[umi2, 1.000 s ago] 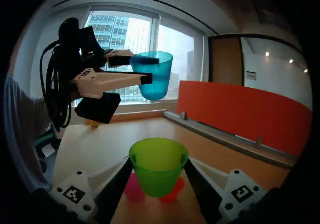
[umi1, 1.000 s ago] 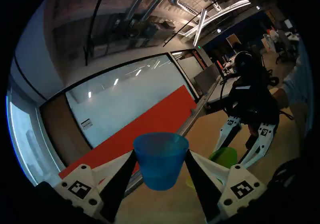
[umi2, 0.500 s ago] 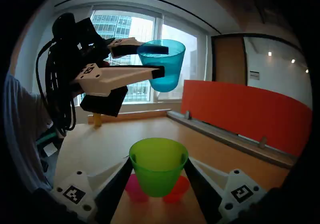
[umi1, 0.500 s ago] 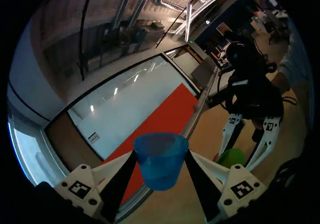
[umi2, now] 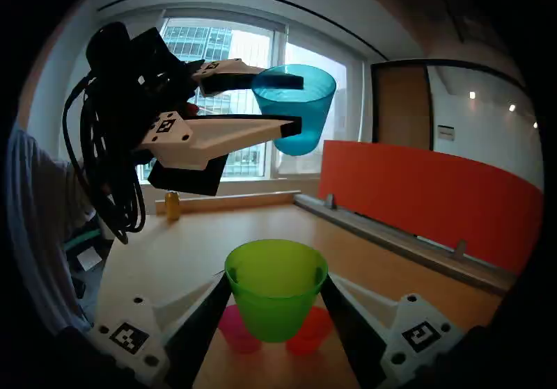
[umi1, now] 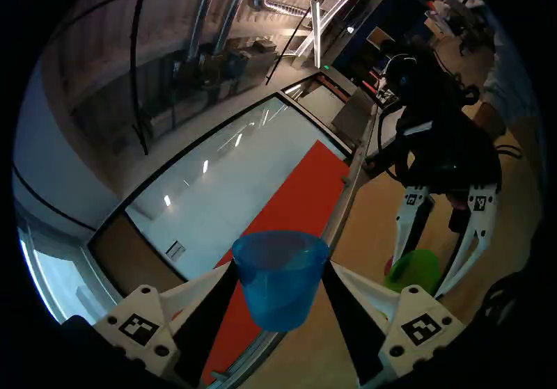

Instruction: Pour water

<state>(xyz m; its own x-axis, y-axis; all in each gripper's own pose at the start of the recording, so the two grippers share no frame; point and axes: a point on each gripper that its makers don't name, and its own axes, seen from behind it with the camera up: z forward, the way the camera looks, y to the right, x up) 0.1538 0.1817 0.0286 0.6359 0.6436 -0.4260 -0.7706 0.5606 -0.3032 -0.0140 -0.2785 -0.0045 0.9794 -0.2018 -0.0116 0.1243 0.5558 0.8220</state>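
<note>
Presently, at approx. 11 o'clock in right gripper view, blue cup [umi2: 299, 114] is held high, rim up, clamped betw. both fingers of left gripper [umi2: 298, 104]. At 6 o'clock, green cup [umi2: 276, 302] is pinched betw. both fingers of right gripper [umi2: 276, 281], over table [umi2: 167, 250]. Pink cup [umi2: 235, 325] & red cup [umi2: 311, 328] are seen just beneath. Orange panel [umi2: 432, 194] is seen at 3 o'clock.

Blue cup [umi1: 280, 278], green cup [umi2: 276, 288]: translucent glossy plastic. Table [umi2: 174, 250]: smooth matt wood.
</note>
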